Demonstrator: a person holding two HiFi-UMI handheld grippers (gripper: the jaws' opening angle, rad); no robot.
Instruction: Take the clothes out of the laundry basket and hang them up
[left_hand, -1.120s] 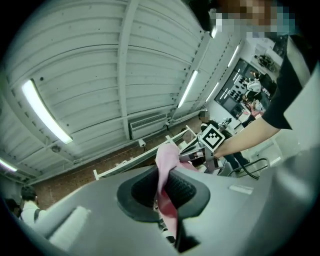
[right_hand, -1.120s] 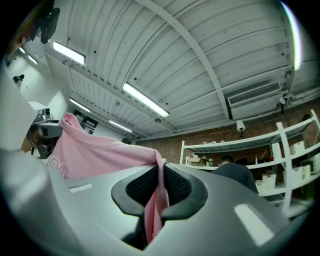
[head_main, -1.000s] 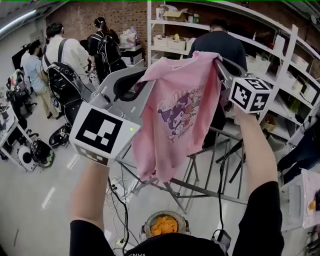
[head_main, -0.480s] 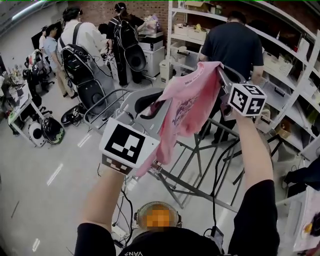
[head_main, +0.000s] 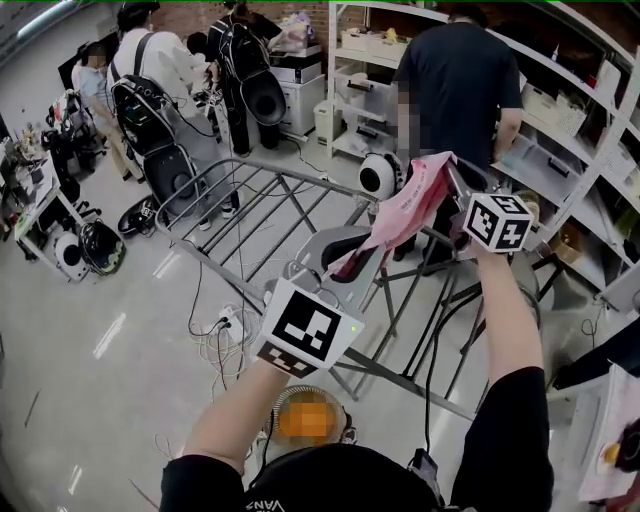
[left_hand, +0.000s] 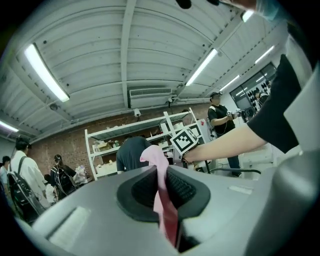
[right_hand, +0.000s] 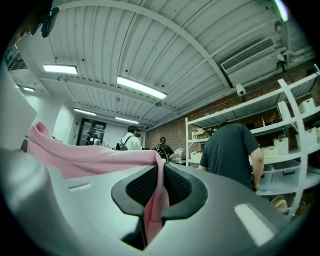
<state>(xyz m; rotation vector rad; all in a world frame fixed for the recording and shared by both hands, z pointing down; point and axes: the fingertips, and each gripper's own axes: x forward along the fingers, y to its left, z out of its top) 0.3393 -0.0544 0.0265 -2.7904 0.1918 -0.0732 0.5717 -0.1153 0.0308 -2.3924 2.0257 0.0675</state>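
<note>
Drying rack (head_main: 270, 210) stands open on the floor, rails bare, just below and beside the pink shirt (head_main: 412, 195), prob. where it's meant to go. Shirt's held up betw. the 2 grippers, above the rails, so it can drape over a bar. Left gripper (left_hand: 165, 200) pinches one edge tight, right gripper (right_hand: 157, 195) the other, cloth clamped in both.

Pink shirt (head_main: 414, 196), grey drying rack (head_main: 280, 176), red-brown brick wall (left_hand: 55, 147).

A pink shirt (head_main: 412, 203), bunched into a taut band, hangs above the metal drying rack (head_main: 270, 215).
</note>
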